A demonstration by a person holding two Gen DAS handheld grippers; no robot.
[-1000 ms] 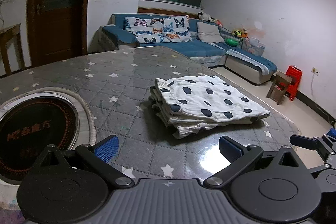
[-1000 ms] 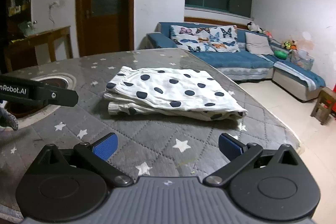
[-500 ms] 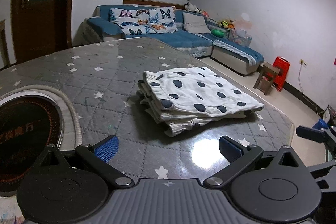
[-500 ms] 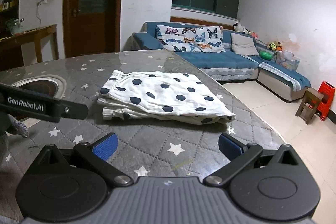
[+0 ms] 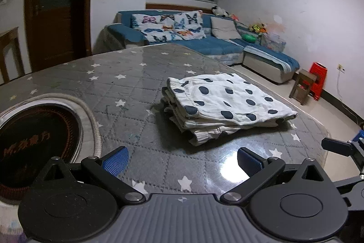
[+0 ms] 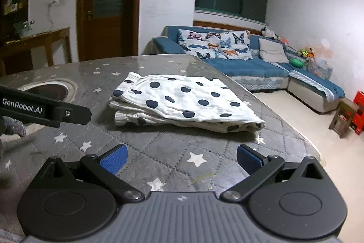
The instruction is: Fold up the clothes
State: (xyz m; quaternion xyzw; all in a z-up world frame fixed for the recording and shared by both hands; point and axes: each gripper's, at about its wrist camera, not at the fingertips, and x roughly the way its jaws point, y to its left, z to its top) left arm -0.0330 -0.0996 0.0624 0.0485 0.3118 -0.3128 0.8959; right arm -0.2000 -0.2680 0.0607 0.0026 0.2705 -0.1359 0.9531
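— Grey quilted cloth with white stars covers the table (image 5: pixel 136 83), under a glossy clear sheet. What sits at the far left?

— From the left wrist view, a round dark cooktop (image 5: pixel 34 136) set into the table, ringed in pale metal, with lettering too blurred to read. Behind it stands a brown door (image 5: pixel 59 3).

— And the left gripper (image 5: pixel 182 157)?

— Its blue-padded fingers (image 5: pixel 115 158) are spread wide, with nothing between them, hovering over bare tabletop near the table's front edge.

— Where are the clothes?

— The folded clothes (image 5: pixel 225 104), white with dark blue dots, lie in a flat stack on the table ahead of the left gripper and toward its right, apart from the fingers. From the right wrist view the same stack (image 6: pixel 182 101) lies straight ahead, not touched.

— The right gripper (image 6: pixel 180 157)?

— Also spread wide and empty, low over the table. The other gripper's black finger marked "GenRobot.AI" juts in at its left.

— Further right?

— A blue corner sofa (image 6: pixel 250 65) with butterfly cushions (image 6: pixel 213 43) against the wall, then a small wooden stool (image 6: pixel 343 115) and a red stool (image 6: pixel 359 111) on the pale floor.
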